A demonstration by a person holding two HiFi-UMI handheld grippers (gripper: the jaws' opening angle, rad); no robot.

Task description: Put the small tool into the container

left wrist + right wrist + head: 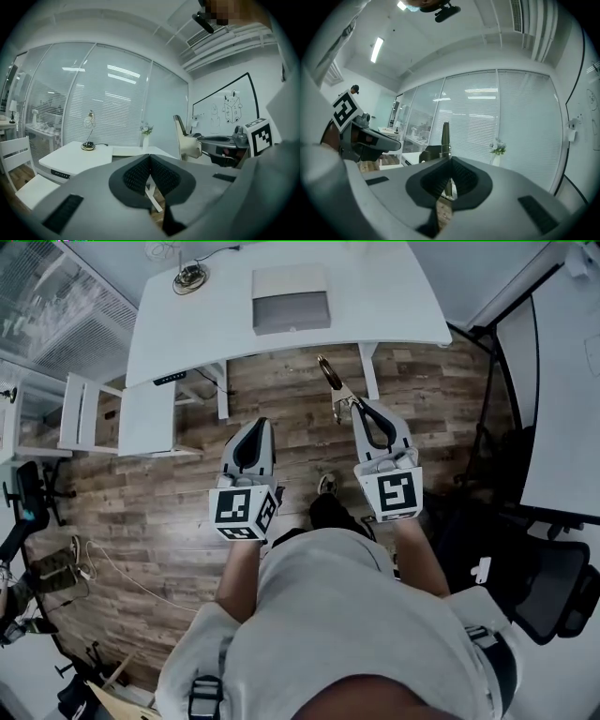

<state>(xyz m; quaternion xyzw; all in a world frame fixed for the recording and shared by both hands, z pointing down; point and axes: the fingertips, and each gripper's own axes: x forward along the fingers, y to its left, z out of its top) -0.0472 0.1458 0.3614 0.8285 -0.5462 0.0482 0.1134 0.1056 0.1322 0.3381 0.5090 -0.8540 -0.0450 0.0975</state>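
Observation:
My right gripper [354,407] is shut on a small brass-coloured metal tool [332,379], which sticks out past the fingertips above the wooden floor. In the right gripper view the tool [446,135] rises straight out of the closed right gripper [451,161]. My left gripper [252,426] hangs beside it at the same height, shut with nothing in it; the left gripper view shows the left gripper [150,157] with its pads pressed together. A grey and white box-like container [291,299] rests on the white table [394,296] ahead of both grippers.
A small desk lamp [190,277] with a cable stands on the table's left part. A white chair [92,416] is at the left, a black office chair [553,587] and a second white desk [562,399] at the right. Cables lie on the floor [122,573].

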